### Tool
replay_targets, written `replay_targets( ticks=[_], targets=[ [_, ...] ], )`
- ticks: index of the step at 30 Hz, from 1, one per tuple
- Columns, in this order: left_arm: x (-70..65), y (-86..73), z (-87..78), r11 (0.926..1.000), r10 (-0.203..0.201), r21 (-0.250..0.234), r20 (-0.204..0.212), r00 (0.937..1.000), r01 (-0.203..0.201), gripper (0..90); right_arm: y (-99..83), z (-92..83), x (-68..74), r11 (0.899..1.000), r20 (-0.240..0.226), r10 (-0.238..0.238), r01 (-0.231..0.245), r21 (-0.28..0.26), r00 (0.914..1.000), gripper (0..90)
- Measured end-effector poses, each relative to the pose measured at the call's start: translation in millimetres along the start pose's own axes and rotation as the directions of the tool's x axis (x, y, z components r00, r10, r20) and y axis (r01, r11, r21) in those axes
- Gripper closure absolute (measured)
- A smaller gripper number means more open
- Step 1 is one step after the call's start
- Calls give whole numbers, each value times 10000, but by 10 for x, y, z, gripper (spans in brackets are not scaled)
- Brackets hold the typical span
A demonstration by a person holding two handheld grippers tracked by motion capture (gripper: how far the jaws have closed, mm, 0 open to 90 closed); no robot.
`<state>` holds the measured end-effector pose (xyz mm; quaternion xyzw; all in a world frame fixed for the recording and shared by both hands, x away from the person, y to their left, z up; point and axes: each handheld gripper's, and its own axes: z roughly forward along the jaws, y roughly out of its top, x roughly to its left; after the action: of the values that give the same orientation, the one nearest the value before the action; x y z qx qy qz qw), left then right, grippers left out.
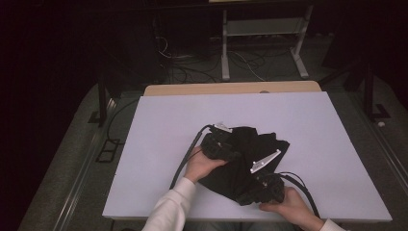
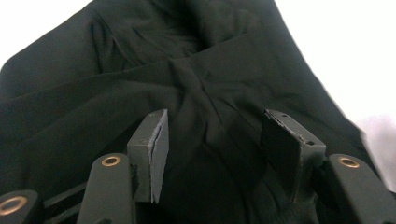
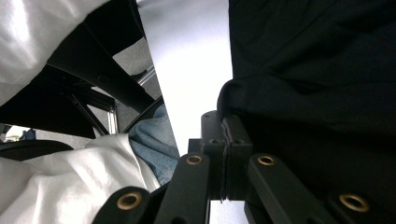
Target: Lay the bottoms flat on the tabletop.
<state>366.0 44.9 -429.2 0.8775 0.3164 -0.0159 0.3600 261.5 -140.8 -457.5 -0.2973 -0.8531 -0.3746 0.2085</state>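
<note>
Working left to right, we have our left gripper (image 2: 212, 154) at nine o'clock of the black garment (image 1: 250, 161), jaws apart with cloth below but nothing pinched. The garment lies crumpled on the white table (image 1: 159, 125), just our side of centre. At its five o'clock edge, our right gripper (image 3: 225, 140) clamps a fold. If we pull with one grip alone, the cloth could drag and bunch. We count one garment, two grippers, one table.

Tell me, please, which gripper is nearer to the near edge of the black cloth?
Right. The right gripper has its fingers shut on the black cloth at its near edge; the left gripper is open over its middle folds.
</note>
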Motion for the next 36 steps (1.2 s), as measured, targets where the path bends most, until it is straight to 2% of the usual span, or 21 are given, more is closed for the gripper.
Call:
replay_targets(
  ticks=[3, 8, 10, 14, 15, 17, 19, 20, 21, 23, 24, 25, 26, 27, 28, 30, 31, 32, 33, 34, 36],
  targets=[
    [-29, 15, 110, 9997, 8, 254, -277, 9996, -1, 471, -4, 2, -3, 10000, -39, 19, -19, 7, 10000, 867],
    [-94, 27, 200, 9979, 441, 490, -614, 9971, -412, 784, -4, -72, -12, 9998, -10, 41, -42, -194, 10000, 803],
    [-94, 27, 198, 9984, 415, 418, -608, 9973, -390, 851, -9, -131, -25, 9994, 47, 51, -50, -333, 10000, 766],
    [-113, 29, 89, 9984, 532, 226, -642, 9965, -519, 867, -39, -293, -62, 9968, 562, 49, -5, -795, 9984, 619],
    [-113, 29, 89, 9984, 532, 226, -642, 9965, -519, 868, -39, -293, -62, 9968, 562, 49, -5, -795, 9984, 619],
    [-129, 40, -52, 9980, 628, -74, -554, 9965, -633, 870, -60, -429, -121, 9926, 938, 174, -60, -1213, 9954, 512],
    [-131, 42, -99, 9979, 610, -185, -490, 9969, -620, 870, -63, -490, -154, 9895, 1033, 262, -111, -1439, 9943, 485],
    [-140, 35, -242, 9967, 658, -449, -397, 9970, -676, 870, -70, -575, -199, 9831, 1208, 389, -164, -1821, 9919, 424],
    [-140, 35, -242, 9967, 658, -449, -397, 9970, -676, 870, -70, -575, -199, 9831, 1208, 389, -164, -1821, 9919, 424],
    [-141, 5, -416, 9947, 752, -674, -474, 9960, -783, 870, -81, -667, -252, 9746, 1375, 606, -288, -2221, 9886, 379],
    [-125, -23, -510, 9938, 744, -788, -556, 9957, -786, 870, -97, -749, -300, 9654, 1629, 767, -324, -2587, 9837, 335],
    [-93, -58, -609, 9937, 678, -848, -617, 9958, -730, 870, -97, -749, -300, 9654, 1629, 767, -324, -2587, 9837, 335],
    [24, -169, -841, 9932, 371, -1076, -750, 9965, -451, 870, -104, -810, -345, 9577, 1982, 982, -385, -2851, 9752, 275],
    [24, -169, -841, 9932, 371, -1076, -750, 9965, -451, 870, -104, -810, -345, 9577, 1982, 982, -385, -2851, 9752, 275],
    [92, -231, -940, 9923, 151, -1210, -891, 9959, -259, 870, -102, -838, -371, 9546, 2216, 1107, -416, -2949, 9688, 250],
    [312, -434, -1183, 9844, -750, -1663, -1007, 9921, 575, 871, -81, -875, -435, 9491, 2650, 1298, -423, -3121, 9555, 187],
    [312, -434, -1183, 9844, -750, -1663, -1007, 9921, 575, 871, -66, -885, -460, 9473, 2760, 1362, -435, -3175, 9515, 182],
    [483, -607, -1325, 9738, -1458, -1917, -1142, 9827, 1222, 871, -48, -895, -485, 9456, 2834, 1396, -428, -3225, 9488, 176],
    [483, -607, -1325, 9738, -1458, -1917, -1142, 9827, 1222, 871, -48, -895, -485, 9456, 2834, 1396, -428, -3225, 9488, 176],
    [605, -744, -1408, 9647, -1943, -2052, -1314, 9721, 1651, 871, -3, -911, -531, 9457, 3000, 1389, -365, -3230, 9438, 145],
    [646, -790, -1427, 9618, -2080, -2086, -1364, 9686, 1772, 871, 50, -930, -574, 9479, 3210, 1366, -295, -3173, 9372, 136]
  ],
)
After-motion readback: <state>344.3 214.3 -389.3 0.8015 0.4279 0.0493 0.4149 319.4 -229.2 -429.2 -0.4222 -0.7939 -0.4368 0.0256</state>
